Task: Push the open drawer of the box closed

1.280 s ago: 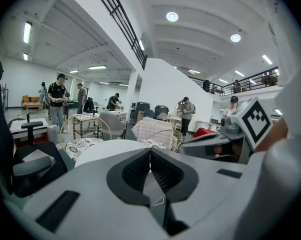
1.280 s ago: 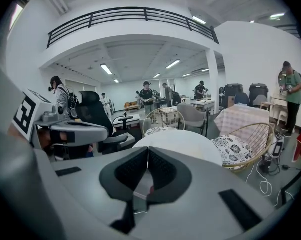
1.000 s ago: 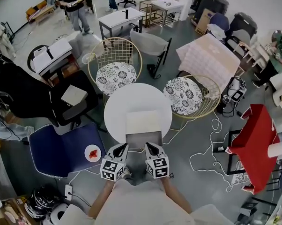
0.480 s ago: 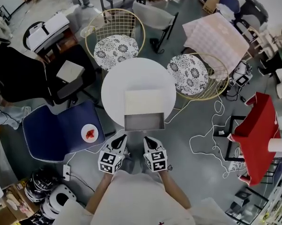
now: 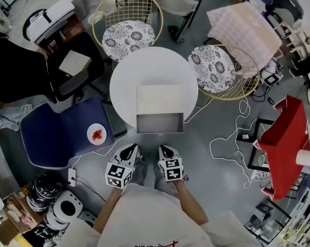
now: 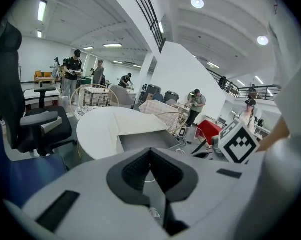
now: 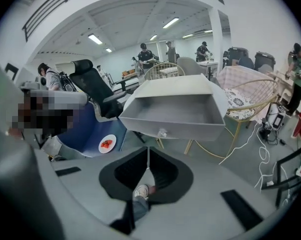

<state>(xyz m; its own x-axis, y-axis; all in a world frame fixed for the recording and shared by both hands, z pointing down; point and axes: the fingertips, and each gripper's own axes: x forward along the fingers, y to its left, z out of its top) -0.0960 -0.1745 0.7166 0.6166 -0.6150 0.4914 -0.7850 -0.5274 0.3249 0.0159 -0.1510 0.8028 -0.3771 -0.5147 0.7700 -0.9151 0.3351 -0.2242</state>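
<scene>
One box (image 5: 160, 98) sits at the middle of the head view on a round white counter (image 5: 125, 78). Its single drawer (image 5: 159, 123) is pulled out toward the bottom of the frame, past the counter's lower edge. The drawer is empty, and one small knob (image 7: 162, 133) shows at the middle of its front. There are two claws, side by side at lower centre. The left claw (image 5: 129, 151) and the right claw (image 5: 165, 151) are both well short of the drawer front, touching nothing. Each gripper view shows its own jaws brought together with nothing between the pads, only floor and a shoe beyond them. Closed jaws probably suit the job, since a push needs a blunt, firm tip and no grip. The pair line up roughly below the drawer's left and right halves. This looks meant to spread the push so the drawer slides in straight and does not skew. The right claw looks up along its jaws at the drawer front, with the knob just above the tips, so the push has not yet begun. Around the counter stand two wire chairs (image 5: 126, 27) with patterned cushions, at upper left and at right. One plate (image 5: 97, 134) of red food rests on a blue chair (image 5: 57, 138) at left.
</scene>
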